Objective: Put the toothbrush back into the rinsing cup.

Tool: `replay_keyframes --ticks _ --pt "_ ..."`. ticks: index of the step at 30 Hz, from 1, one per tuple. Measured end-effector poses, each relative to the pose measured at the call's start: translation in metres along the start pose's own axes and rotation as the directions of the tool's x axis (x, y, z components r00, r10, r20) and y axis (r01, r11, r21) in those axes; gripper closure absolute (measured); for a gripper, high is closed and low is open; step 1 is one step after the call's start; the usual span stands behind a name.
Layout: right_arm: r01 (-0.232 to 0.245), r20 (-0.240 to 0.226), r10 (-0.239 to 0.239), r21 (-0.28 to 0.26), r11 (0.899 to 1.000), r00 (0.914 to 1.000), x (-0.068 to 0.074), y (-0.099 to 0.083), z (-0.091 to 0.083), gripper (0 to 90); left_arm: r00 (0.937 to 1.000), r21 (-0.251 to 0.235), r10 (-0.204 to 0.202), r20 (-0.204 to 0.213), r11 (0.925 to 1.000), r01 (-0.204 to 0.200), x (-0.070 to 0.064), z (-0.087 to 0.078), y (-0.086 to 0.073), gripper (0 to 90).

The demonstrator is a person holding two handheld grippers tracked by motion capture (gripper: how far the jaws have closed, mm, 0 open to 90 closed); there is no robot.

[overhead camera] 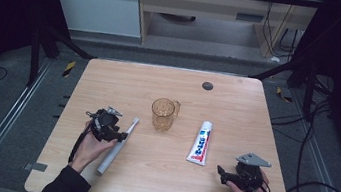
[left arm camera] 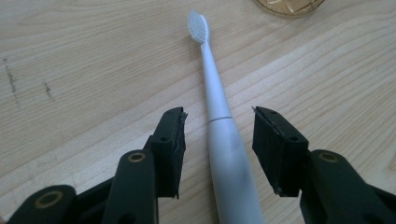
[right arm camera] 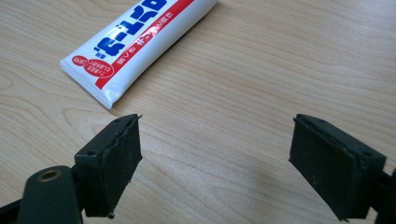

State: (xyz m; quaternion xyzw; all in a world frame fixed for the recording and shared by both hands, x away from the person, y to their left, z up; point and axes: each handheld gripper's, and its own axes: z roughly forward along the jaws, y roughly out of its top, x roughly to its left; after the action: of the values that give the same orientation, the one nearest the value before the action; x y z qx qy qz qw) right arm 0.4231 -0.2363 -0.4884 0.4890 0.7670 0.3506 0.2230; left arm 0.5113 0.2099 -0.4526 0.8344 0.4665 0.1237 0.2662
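Cup [overhead camera: 164, 114] mid-table between toothbrush [overhead camera: 118, 144] left, toothpaste tube [overhead camera: 201, 142] right.

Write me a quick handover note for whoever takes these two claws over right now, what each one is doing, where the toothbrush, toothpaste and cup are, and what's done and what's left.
Left claw: open, jaws either side of the white electric toothbrush, apparently not yet clamped on it.
Right claw: open and empty over bare table, just short of the toothpaste tube.
Toothbrush lies flat, bristles toward the amber cup, which stands upright at the table's middle. Toothpaste lies flat to the cup's right.
Done: nothing lifted or moved that I can see.
Left: probably close the left claw on the toothbrush handle, and bring the right claw onto the tube.
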Motion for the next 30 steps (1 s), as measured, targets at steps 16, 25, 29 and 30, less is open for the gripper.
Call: replay_keyframes --ticks 16,25,29,30 --pt "-0.004 -0.006 0.004 0.007 1.0 1.0 0.0 0.0 0.001 16.9 0.9997 0.067 0.019 0.015 0.9975 -0.02 -0.002 0.008 -0.001 56.4" --pt "-0.012 -0.01 0.012 0.012 1.0 0.9999 0.0 0.0 0.001 16.9 0.9995 0.1 0.02 0.023 0.9948 -0.022 -0.003 0.012 -0.003 57.8" --pt "-0.009 -0.01 0.009 0.014 1.0 0.9999 0.0 0.0 0.001 16.9 0.9996 0.116 0.01 0.026 0.9932 -0.013 -0.002 0.014 -0.003 58.3" --pt "-0.006 -0.009 0.006 0.013 1.0 0.9999 0.0 0.0 0.001 16.9 0.9995 0.122 0.011 0.03 0.9924 -0.014 -0.002 0.015 -0.003 59.0"
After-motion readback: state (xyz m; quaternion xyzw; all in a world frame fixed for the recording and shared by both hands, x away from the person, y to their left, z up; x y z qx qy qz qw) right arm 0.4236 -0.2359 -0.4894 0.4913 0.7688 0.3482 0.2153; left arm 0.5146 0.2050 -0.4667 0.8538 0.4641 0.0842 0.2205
